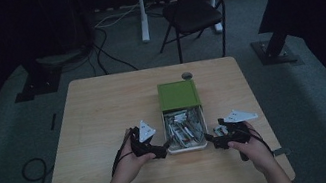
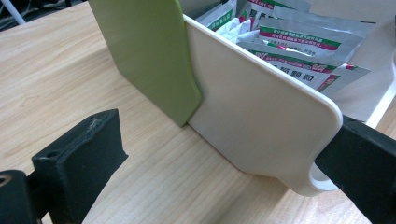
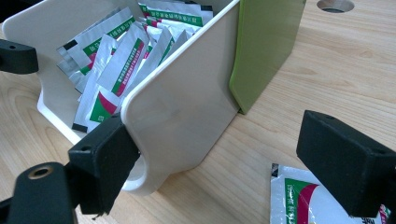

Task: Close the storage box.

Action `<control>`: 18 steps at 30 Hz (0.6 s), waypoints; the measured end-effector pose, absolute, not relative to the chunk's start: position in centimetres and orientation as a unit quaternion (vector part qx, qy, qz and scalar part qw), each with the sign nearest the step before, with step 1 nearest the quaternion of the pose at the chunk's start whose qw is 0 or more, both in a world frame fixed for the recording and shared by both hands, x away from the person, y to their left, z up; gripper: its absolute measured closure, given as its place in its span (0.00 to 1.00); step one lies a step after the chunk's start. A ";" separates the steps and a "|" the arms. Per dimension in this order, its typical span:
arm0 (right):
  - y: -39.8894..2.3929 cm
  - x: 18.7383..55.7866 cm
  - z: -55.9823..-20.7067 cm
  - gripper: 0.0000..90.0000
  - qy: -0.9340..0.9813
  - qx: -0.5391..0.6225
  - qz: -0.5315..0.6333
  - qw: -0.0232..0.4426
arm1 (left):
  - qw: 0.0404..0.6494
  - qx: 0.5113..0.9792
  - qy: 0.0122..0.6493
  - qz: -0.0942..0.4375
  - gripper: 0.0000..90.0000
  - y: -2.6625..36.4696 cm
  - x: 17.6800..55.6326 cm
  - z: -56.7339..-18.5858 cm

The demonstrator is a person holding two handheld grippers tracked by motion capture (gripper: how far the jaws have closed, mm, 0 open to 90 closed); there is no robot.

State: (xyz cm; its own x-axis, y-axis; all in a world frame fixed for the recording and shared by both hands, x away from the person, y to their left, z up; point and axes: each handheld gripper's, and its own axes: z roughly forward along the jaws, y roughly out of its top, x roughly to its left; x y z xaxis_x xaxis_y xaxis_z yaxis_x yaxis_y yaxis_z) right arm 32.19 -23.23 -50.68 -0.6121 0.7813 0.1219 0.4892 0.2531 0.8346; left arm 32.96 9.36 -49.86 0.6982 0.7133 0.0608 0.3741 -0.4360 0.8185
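A white drawer (image 1: 188,147) full of silver sachets (image 1: 184,131) with green and red print sticks out of a green sleeve (image 1: 178,94) at the table's middle. My left gripper (image 1: 165,148) is open at the drawer's front left corner. In the left gripper view the drawer's side wall (image 2: 261,112) stands between the jaws of that gripper (image 2: 219,172), and the right jaw touches the drawer's front. My right gripper (image 1: 210,140) is open at the front right corner. In the right gripper view the drawer's wall (image 3: 187,116) is against the left jaw of that gripper (image 3: 224,163).
One loose sachet (image 3: 299,200) lies on the wooden table (image 1: 104,117) just right of the drawer, near my right gripper. A round hole (image 1: 187,75) is in the table behind the sleeve. A black chair (image 1: 197,9) and cables (image 1: 109,55) are on the floor beyond.
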 end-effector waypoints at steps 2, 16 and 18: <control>-23.2 32.2 -50.7 0.14 0.774 0.411 0.453 0.160 | 0.415 0.822 0.332 0.207 0.03 9.4 33.1 -49.8; -23.0 33.1 -50.6 0.15 0.769 0.418 0.457 0.160 | 0.419 0.814 0.349 0.203 0.03 9.6 34.1 -49.7; -23.0 33.2 -50.6 0.15 0.768 0.419 0.457 0.160 | 0.418 0.813 0.351 0.202 0.03 9.6 34.2 -49.8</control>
